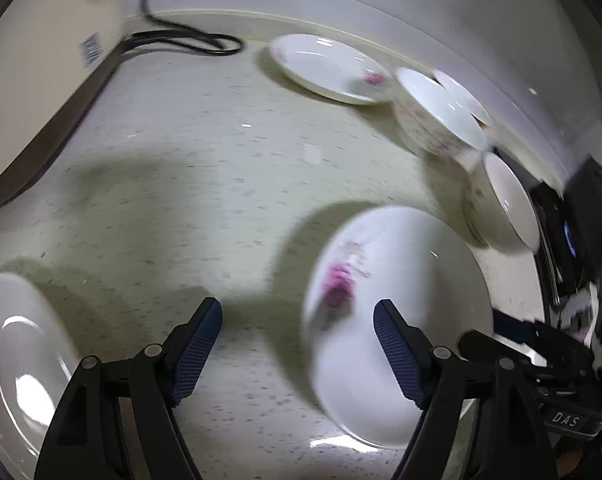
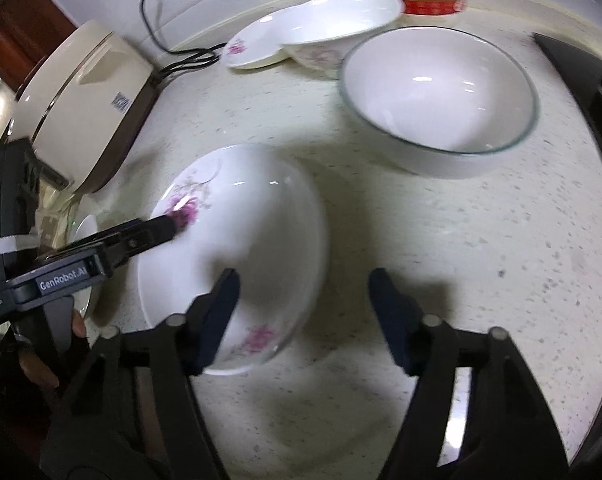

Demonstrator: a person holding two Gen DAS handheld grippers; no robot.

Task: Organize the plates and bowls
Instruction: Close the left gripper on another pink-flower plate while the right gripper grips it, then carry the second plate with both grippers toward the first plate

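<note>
A glossy white ceramic plate with pink flower prints (image 2: 237, 248) sits tilted on the speckled pale countertop (image 2: 481, 240), near a white glass-rimmed bowl (image 2: 441, 96). The right gripper (image 2: 301, 312) is parted, 1 finger (image 2: 217, 316) over the plate's rim, not clamped. The left gripper (image 1: 297, 344) gapes wide, holding nothing.

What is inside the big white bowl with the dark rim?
The big white bowl with the dark rim looks empty: only shiny white inside. Its near wall hides a little of the bottom.
</note>
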